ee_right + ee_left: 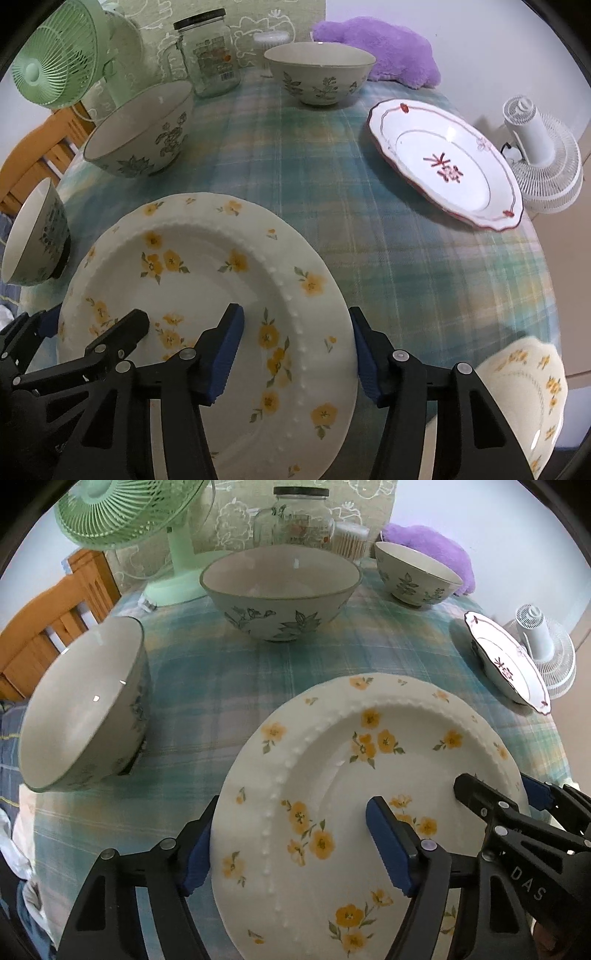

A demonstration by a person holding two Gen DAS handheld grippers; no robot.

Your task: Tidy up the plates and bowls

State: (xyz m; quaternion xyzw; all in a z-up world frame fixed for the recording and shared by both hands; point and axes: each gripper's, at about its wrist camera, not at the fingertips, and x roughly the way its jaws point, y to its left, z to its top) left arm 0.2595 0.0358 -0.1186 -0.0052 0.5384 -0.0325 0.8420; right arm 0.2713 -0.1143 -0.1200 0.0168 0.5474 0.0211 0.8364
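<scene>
I see the yellow-flowered plate [332, 775] low in both views, on the surface with the plaid cloth [207, 679]. My left gripper [291, 842] has its jaws on both sides of the plate's left rim, and my right gripper [295, 350] does the same at the right rim. Whether the pads press the rim I cannot tell; some gap seems to stay. The lower edge of the plate is hidden behind the black fingers. A second flowered dish [532, 398] is cut off at the corner. The red-trimmed plate [443, 162] and three bowls stand further away
</scene>
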